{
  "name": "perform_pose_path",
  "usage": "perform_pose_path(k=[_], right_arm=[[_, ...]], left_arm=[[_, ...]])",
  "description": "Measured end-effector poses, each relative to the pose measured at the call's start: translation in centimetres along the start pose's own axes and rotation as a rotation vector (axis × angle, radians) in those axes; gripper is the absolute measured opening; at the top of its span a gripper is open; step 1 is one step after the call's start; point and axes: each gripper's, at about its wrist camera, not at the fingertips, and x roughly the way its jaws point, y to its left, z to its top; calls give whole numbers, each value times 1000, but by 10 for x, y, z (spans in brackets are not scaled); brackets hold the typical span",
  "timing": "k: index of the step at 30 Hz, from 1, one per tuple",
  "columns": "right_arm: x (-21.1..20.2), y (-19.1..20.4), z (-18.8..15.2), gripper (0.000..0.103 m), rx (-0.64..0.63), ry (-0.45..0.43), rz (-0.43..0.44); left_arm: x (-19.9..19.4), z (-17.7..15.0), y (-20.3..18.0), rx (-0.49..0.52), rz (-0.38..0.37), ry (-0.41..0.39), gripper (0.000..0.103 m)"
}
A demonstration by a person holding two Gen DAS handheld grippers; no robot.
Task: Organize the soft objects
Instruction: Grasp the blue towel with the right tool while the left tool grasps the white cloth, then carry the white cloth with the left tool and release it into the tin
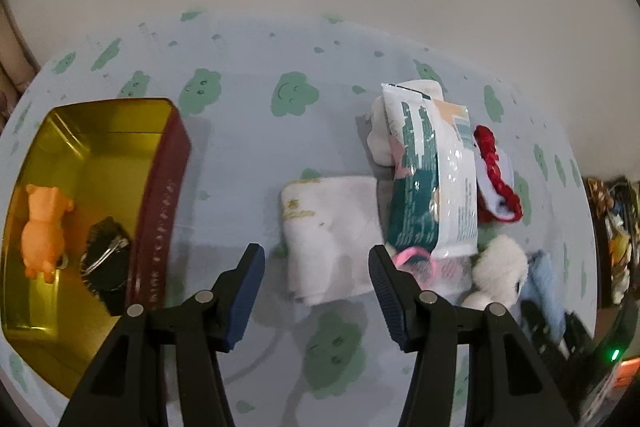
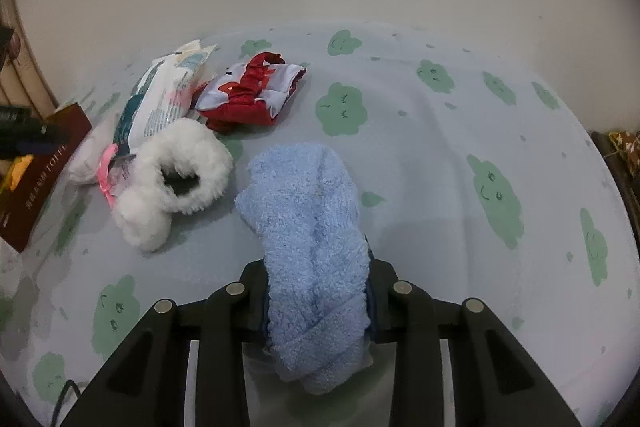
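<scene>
On the cloud-print cloth (image 2: 420, 155): right gripper (image 2: 316, 291) clenched on a blue fluffy towel (image 2: 308, 227). Left gripper (image 1: 316, 263), jaws spread, above a folded white cloth (image 1: 332, 235). Gold tin (image 1: 104, 155) holds an orange pig toy (image 1: 42, 231) and a dark item, possibly a pouch (image 1: 106, 267).

Dark red side wall of the gold-lined rectangular tin (image 2: 38, 179): pale capitals, "TOFFE…" legible in the right wrist view, the word cut off by a dark object in front. A second line of small characters beside it, too small to read. In the left wrist view the same lettering (image 1: 158, 227) is blurred. Folded white cloth (image 1: 332, 235): gold embroidered mark, unreadable. Teal-and-white plastic wipes packet (image 1: 434, 179): print unreadable.
</scene>
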Motion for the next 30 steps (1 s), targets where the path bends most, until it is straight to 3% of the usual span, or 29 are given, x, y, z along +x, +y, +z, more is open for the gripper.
perform_pose_path(k=[7, 10, 14, 22, 30], right_arm=[[-2, 1, -3, 36, -8, -3, 2], [-1, 2, -2, 37, -10, -2, 1], [-1, 2, -2, 37, -11, -2, 2], [-1, 2, -2, 38, -9, -1, 5], [0, 4, -1, 39, -14, 0, 2]], left_arm=[[26, 19, -3, -20, 25, 49, 55], [40, 21, -3, -34, 3, 74, 55], [51, 21, -6, -28, 15, 69, 64], [59, 20, -14, -5, 17, 64, 65], [47, 17, -7, -4, -1, 36, 34]])
